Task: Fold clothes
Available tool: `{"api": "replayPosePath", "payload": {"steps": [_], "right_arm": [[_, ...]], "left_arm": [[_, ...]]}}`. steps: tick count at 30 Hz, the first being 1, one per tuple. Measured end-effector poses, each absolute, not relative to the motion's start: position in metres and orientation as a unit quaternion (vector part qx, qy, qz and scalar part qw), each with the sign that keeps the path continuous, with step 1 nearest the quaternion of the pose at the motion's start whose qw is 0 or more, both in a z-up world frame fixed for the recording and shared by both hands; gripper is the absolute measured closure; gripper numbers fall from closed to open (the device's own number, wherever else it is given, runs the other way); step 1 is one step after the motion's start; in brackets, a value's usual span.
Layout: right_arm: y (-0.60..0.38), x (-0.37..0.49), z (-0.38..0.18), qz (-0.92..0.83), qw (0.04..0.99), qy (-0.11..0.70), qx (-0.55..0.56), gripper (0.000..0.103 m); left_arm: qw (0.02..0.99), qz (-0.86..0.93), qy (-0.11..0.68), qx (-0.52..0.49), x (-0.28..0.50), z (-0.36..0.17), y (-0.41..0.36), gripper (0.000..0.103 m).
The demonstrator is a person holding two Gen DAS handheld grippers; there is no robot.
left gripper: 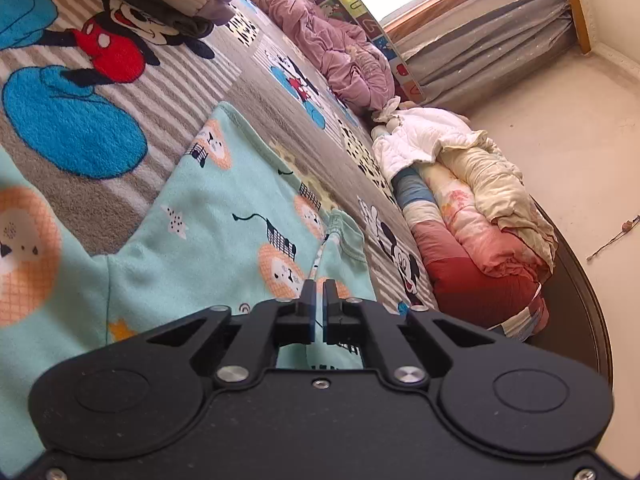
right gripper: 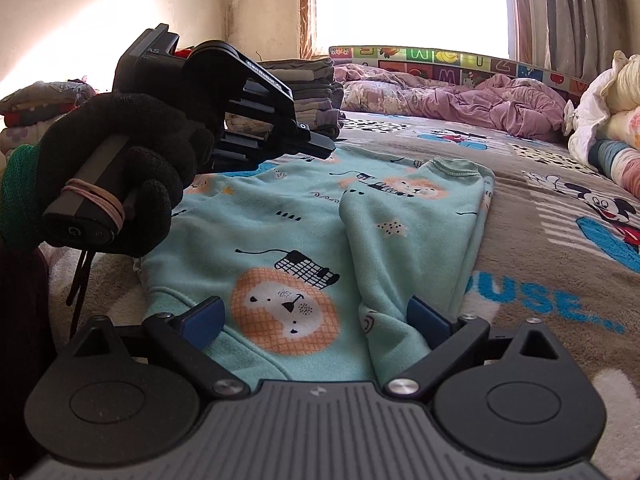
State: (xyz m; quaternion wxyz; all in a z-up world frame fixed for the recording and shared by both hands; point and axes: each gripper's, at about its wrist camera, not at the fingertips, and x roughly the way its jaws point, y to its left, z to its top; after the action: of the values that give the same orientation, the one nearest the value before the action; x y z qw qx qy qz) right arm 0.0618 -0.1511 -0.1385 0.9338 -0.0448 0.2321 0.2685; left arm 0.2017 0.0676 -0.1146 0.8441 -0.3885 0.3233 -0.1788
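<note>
A mint-green child's top with orange lion prints [left gripper: 224,216] lies spread on the Mickey Mouse blanket [left gripper: 256,96]. It fills the middle of the right wrist view [right gripper: 304,224], with one sleeve folded over its body [right gripper: 408,216]. My left gripper [left gripper: 319,285] hovers over the garment near its far edge; its jaws are almost closed, and I cannot tell whether cloth is between them. It also shows in the right wrist view [right gripper: 320,148], held by a black-gloved hand above the top's far side. My right gripper [right gripper: 316,316] is open, its blue pads at the top's near hem.
A stack of folded clothes [right gripper: 308,88] stands at the far side of the bed. A crumpled purple quilt [right gripper: 492,100] lies by the alphabet board [right gripper: 440,60]. Rolled bedding [left gripper: 472,216] lines the bed's edge. More folded clothes [right gripper: 36,108] sit at the left.
</note>
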Motion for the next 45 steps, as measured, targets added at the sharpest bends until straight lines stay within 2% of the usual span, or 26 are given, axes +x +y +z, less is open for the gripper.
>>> {"api": "replayPosePath", "payload": {"steps": [1,3,4,5,6,7,8,12,13,14,15,19,20,21,22,25,28,30,35,37,38,39,43,45], "right_arm": [[-0.151,0.062,-0.138,0.267,0.934,0.231,-0.045,0.006],[-0.150,0.061,-0.137,0.265,0.936,0.228,-0.046,0.006],[-0.150,0.060,-0.137,0.264,0.936,0.227,-0.047,0.006],[-0.150,0.059,-0.137,0.263,0.937,0.226,-0.049,0.006],[-0.149,0.059,-0.136,0.262,0.937,0.225,-0.049,0.006],[-0.149,0.059,-0.136,0.262,0.937,0.225,-0.049,0.006],[-0.149,0.058,-0.136,0.262,0.937,0.225,-0.050,0.006],[-0.146,0.057,-0.136,0.263,0.935,0.229,-0.065,0.006],[-0.146,0.057,-0.136,0.264,0.935,0.229,-0.065,0.006],[-0.146,0.056,-0.136,0.264,0.935,0.229,-0.065,0.006],[-0.146,0.055,-0.136,0.265,0.935,0.229,-0.064,0.006],[-0.148,0.051,-0.133,0.268,0.936,0.223,-0.054,0.006],[-0.148,0.049,-0.132,0.270,0.936,0.219,-0.056,0.006],[-0.147,0.047,-0.130,0.274,0.936,0.213,-0.060,0.006],[-0.146,0.044,-0.128,0.278,0.936,0.208,-0.064,0.006],[-0.144,0.039,-0.126,0.288,0.934,0.200,-0.067,0.006],[-0.148,0.040,-0.126,0.294,0.932,0.202,-0.055,0.006],[-0.151,0.042,-0.126,0.299,0.931,0.203,-0.046,0.006],[-0.158,0.045,-0.126,0.309,0.928,0.206,-0.026,0.006],[-0.161,0.046,-0.126,0.313,0.927,0.207,-0.018,0.006],[-0.162,0.047,-0.126,0.315,0.926,0.208,-0.014,0.006],[-0.164,0.047,-0.126,0.317,0.925,0.208,-0.010,0.006],[-0.168,0.051,-0.127,0.322,0.922,0.212,0.005,0.006],[-0.169,0.054,-0.127,0.322,0.922,0.216,0.009,0.006]], "left_arm": [[0.837,-0.185,0.338,-0.388,0.202,-0.116,0.065,0.094],[0.817,-0.194,0.374,-0.393,0.202,-0.124,0.058,0.059],[0.807,-0.198,0.391,-0.397,0.203,-0.128,0.054,0.057],[0.803,-0.199,0.400,-0.394,0.203,-0.132,0.048,0.057],[0.811,-0.199,0.398,-0.379,0.204,-0.133,0.042,0.062],[0.819,-0.198,0.397,-0.363,0.204,-0.134,0.035,0.073],[0.827,-0.196,0.395,-0.349,0.205,-0.134,0.030,0.098],[0.844,-0.193,0.380,-0.326,0.209,-0.138,0.023,0.098],[0.847,-0.197,0.374,-0.322,0.209,-0.136,0.023,0.097],[0.854,-0.188,0.366,-0.318,0.208,-0.134,0.024,0.089],[0.868,-0.166,0.353,-0.306,0.207,-0.129,0.026,0.087],[0.908,-0.140,0.313,-0.240,0.202,-0.101,0.027,0.086],[0.913,-0.149,0.306,-0.227,0.202,-0.092,0.023,0.074],[0.917,-0.161,0.299,-0.210,0.202,-0.083,0.017,0.053],[0.921,-0.175,0.294,-0.188,0.203,-0.076,0.005,0.047],[0.921,-0.207,0.304,-0.131,0.224,-0.065,-0.034,0.047],[0.909,-0.212,0.341,-0.109,0.266,-0.072,-0.070,0.054],[0.904,-0.202,0.366,-0.094,0.293,-0.081,-0.088,0.065],[0.898,-0.171,0.402,-0.053,0.335,-0.099,-0.124,0.068],[0.900,-0.148,0.408,-0.037,0.342,-0.107,-0.131,0.083],[0.901,-0.141,0.408,-0.035,0.344,-0.108,-0.131,0.098],[0.904,-0.141,0.402,-0.043,0.342,-0.105,-0.129,0.102],[0.915,-0.145,0.375,-0.034,0.335,-0.095,-0.131,0.102],[0.907,-0.153,0.392,-0.011,0.340,-0.104,-0.138,0.102]]}}
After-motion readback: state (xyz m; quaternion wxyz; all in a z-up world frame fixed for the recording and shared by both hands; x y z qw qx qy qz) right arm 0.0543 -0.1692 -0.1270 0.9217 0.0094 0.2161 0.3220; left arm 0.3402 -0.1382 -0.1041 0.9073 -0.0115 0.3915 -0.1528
